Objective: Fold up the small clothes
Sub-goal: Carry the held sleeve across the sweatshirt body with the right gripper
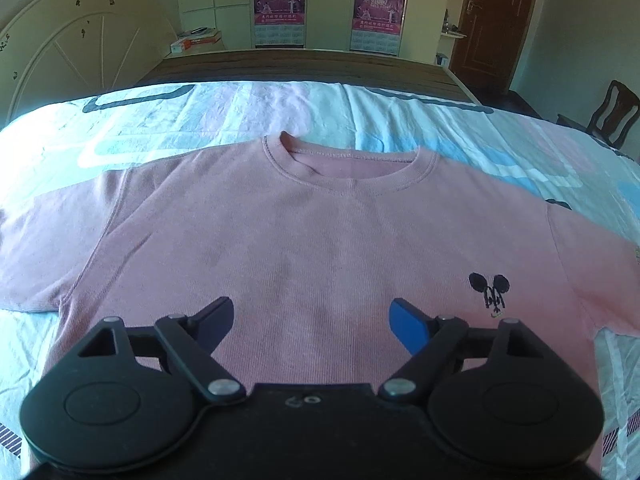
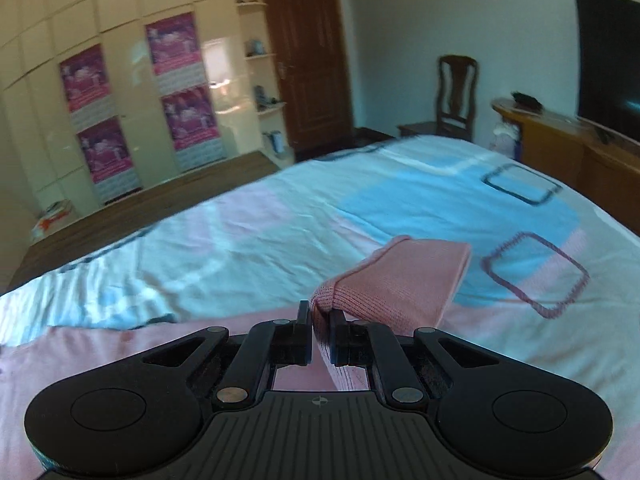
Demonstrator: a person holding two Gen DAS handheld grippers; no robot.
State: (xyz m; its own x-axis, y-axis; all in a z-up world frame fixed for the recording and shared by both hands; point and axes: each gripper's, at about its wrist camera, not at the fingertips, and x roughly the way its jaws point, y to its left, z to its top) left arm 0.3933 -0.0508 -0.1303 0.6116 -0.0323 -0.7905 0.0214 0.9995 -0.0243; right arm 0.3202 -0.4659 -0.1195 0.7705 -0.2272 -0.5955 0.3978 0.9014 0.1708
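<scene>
Cream wardrobe [image 1: 280, 4], brown door [image 2: 308, 60], wooden chair [image 2: 456, 92].

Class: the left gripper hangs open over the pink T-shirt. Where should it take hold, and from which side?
Probably the left sleeve, at its outer edge. It lies flat on the bed sheet, so the left gripper should come from the left.

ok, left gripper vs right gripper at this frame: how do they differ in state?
The left gripper is open, fingers spread wide, holding nothing; the right gripper is shut on a sleeve of the pink knit T-shirt.
The left hangs over the shirt's flat front; the right has its pinched sleeve raised off the blue and pink patterned bedsheet.
Both are black two-finger grippers over the same shirt.
</scene>
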